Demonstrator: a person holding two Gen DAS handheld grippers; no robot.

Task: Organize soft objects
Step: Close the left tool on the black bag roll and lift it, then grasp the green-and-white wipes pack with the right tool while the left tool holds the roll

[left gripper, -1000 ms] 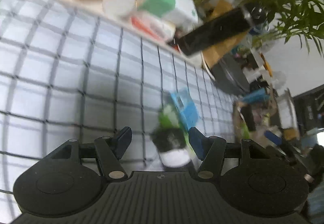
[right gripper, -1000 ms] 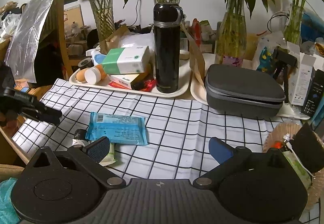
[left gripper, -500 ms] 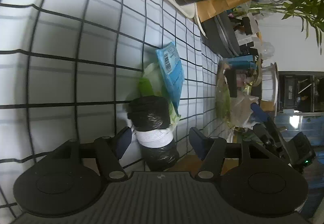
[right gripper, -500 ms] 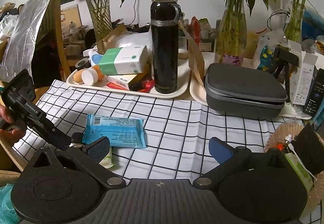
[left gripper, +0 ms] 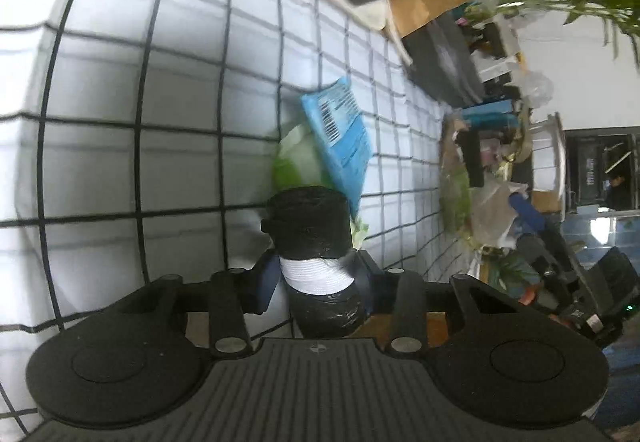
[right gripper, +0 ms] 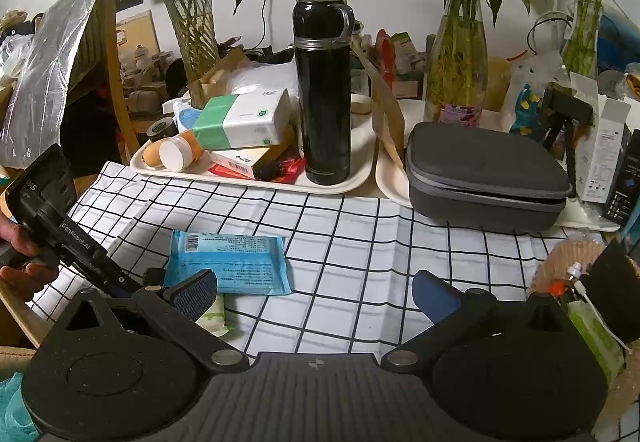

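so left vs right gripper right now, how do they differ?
Left gripper: jaws have just been closing and now press the white band of the black bag roll. Right gripper: jaws stand wide apart, nothing between them.
The left works at the near edge of the checked cloth, beside the blue wipes pack; the right hangs above the cloth, touching nothing.
Shared: same black body, blue finger pads.

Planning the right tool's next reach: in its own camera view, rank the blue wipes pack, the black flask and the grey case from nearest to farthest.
1. Blue wipes pack: on the cloth, just ahead of the right tool's left finger.
2. Grey case: right, on the cloth's far edge.
3. Black flask: upright on the back tray, centre.
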